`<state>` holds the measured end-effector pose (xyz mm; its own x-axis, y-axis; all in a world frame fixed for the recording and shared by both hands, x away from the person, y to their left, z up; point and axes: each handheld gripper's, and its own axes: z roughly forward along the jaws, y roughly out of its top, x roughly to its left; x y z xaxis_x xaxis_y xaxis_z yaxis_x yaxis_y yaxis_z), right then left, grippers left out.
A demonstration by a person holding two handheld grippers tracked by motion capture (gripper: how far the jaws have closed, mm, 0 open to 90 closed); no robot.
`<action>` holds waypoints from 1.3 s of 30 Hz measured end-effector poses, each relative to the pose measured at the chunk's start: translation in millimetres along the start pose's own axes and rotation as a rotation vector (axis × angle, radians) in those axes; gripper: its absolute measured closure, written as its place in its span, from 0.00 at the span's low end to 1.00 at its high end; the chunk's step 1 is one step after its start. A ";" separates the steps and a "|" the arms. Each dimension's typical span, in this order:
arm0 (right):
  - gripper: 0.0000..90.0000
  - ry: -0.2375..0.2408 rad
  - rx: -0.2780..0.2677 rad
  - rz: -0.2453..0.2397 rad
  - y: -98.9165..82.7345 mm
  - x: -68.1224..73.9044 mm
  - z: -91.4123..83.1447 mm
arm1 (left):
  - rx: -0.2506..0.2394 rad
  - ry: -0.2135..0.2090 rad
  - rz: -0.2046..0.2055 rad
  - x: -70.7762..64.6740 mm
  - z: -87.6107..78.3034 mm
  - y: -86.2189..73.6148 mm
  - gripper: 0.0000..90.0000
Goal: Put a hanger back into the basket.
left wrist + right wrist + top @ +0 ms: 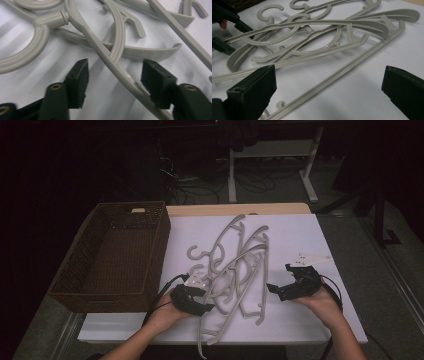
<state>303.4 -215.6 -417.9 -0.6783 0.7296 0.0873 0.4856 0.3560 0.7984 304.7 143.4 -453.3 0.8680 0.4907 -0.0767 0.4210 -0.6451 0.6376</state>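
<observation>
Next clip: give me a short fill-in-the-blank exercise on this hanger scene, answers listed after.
1. The pile of grey hangers lies on a ____ table top.
2. The brown ____ sits left of the hangers.
3. A hanger bar runs between the jaws of the ____ hand-held gripper.
4. The basket holds ____ hangers.

Missing words: white; basket; left; no

Tangled grey hangers (235,265) on table

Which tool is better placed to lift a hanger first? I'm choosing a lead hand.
Left. The left tool already has a hanger arm between its jaws; the right tool stands wide open above a hanger bar.
</observation>
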 end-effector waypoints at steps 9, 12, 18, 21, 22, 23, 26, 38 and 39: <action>0.00 0.000 0.001 0.001 0.0 0.1 0.3 | 0.021 -0.001 -0.066 8.6 1.7 7.4 0.62; 0.00 0.000 0.002 0.002 0.0 0.2 0.5 | 0.034 0.020 -0.066 9.0 1.6 8.6 0.70; 0.00 0.001 -0.002 0.001 0.0 0.0 0.0 | 0.041 0.036 -0.080 10.4 1.3 9.7 0.78; 0.00 0.001 -0.002 0.003 0.0 -0.3 0.1 | 0.040 0.037 -0.094 12.3 1.3 9.6 0.82; 0.00 0.001 -0.002 0.002 0.0 -0.3 0.2 | 0.040 0.036 -0.098 12.7 1.3 9.6 0.82; 0.00 0.001 -0.003 0.003 0.0 -0.2 0.2 | 0.039 0.038 -0.101 12.4 1.5 9.7 0.82; 0.00 0.002 -0.003 0.003 0.1 0.2 0.3 | 0.048 0.046 -0.101 11.9 1.1 10.4 0.82; 0.00 0.001 -0.007 0.004 0.1 -0.5 -0.5 | 0.031 0.067 -0.112 19.7 -3.2 13.0 0.91; 0.00 0.001 -0.008 0.004 0.1 -0.4 -0.6 | 0.027 0.073 -0.114 20.1 -4.3 13.6 0.91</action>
<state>303.4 -216.2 -417.5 -0.6773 0.7301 0.0909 0.4836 0.3487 0.8028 326.7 147.0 -442.9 0.7930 0.6025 -0.0905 0.5234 -0.5977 0.6072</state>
